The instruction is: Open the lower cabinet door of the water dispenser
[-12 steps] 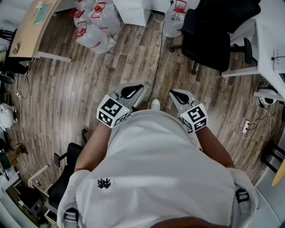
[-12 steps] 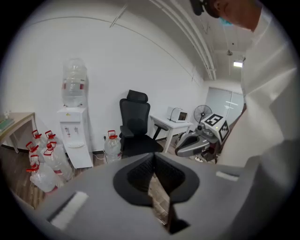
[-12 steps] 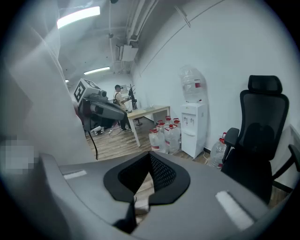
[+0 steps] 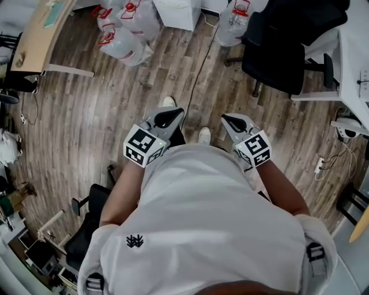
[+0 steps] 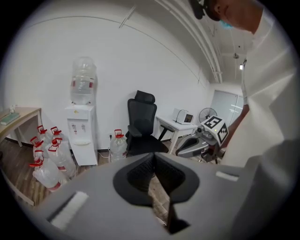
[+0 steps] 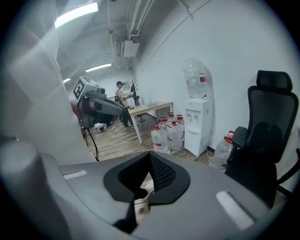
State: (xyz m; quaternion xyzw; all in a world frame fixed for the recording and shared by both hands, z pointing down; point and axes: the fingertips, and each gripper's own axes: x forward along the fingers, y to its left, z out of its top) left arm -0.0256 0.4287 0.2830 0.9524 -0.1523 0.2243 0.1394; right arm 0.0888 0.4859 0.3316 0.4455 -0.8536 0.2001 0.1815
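Note:
The white water dispenser [image 5: 82, 136] stands against the far wall with a clear bottle on top, and its lower cabinet door [image 5: 83, 152] is closed. The right gripper view shows the dispenser [image 6: 197, 125] too, and its top sits at the head view's upper edge [image 4: 179, 10]. I hold both grippers in front of my body, well short of it. My left gripper [image 4: 169, 117] is shut and empty, jaws together [image 5: 154, 161]. My right gripper [image 4: 234, 122] is shut and empty as well [image 6: 149, 161].
Several water bottles [image 4: 124, 34] with red caps lie left of the dispenser, one more bottle [image 4: 233, 23] on its right. A black office chair [image 4: 277, 49] stands right of it, before a white desk [image 4: 351, 52]. A wooden desk [image 4: 37, 34] is at far left. A cable [image 4: 199, 63] crosses the floor.
The floor and furniture have slid down the head view, and a white shoe has stepped out ahead by the left gripper. Both grippers keep their pose and stay shut.

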